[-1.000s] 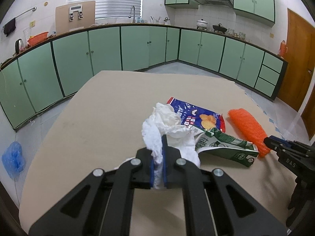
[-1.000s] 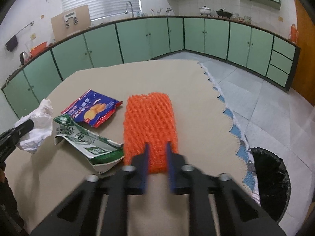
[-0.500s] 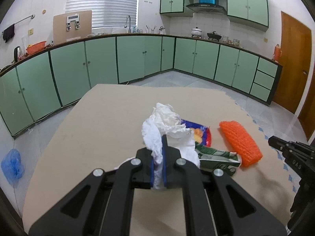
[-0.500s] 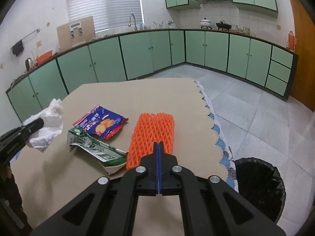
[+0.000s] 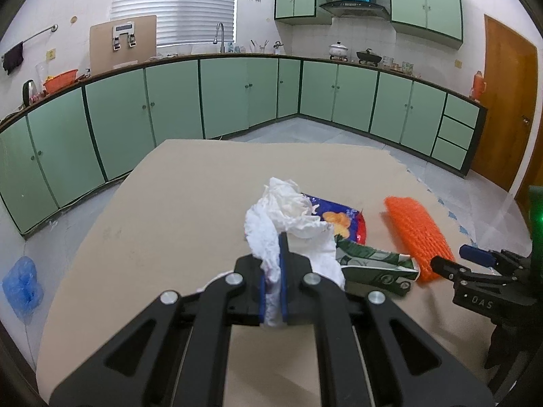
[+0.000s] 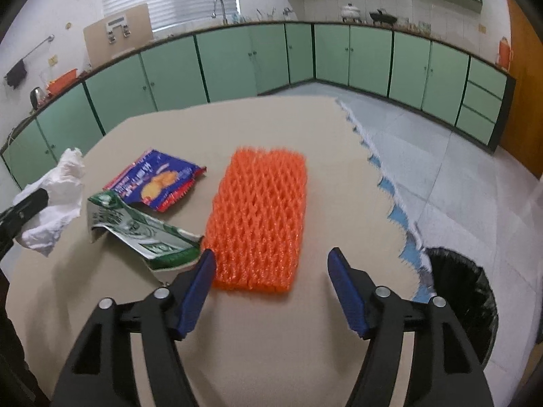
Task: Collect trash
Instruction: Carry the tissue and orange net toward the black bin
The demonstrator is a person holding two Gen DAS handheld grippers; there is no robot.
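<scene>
My left gripper [image 5: 273,247] is shut on a crumpled white tissue [image 5: 288,217] and holds it above the table; it also shows at the left of the right wrist view [image 6: 57,190]. My right gripper [image 6: 271,261] is open, its fingers [image 6: 200,281] either side of the near end of an orange foam net [image 6: 261,217], which lies flat on the table [image 6: 288,356]. A blue snack bag [image 6: 156,179] and a flattened green-and-white carton [image 6: 142,234] lie left of the net. The right gripper shows in the left wrist view [image 5: 454,259].
A black-lined trash bin [image 6: 465,302] stands on the floor beyond the table's right edge. Green kitchen cabinets [image 5: 237,95] ring the room. A blue bag [image 5: 20,285] lies on the floor at the left.
My right gripper was shut half a second ago and has now opened wide, close over the near end of the orange net. My left gripper still holds the tissue, raised a little.
</scene>
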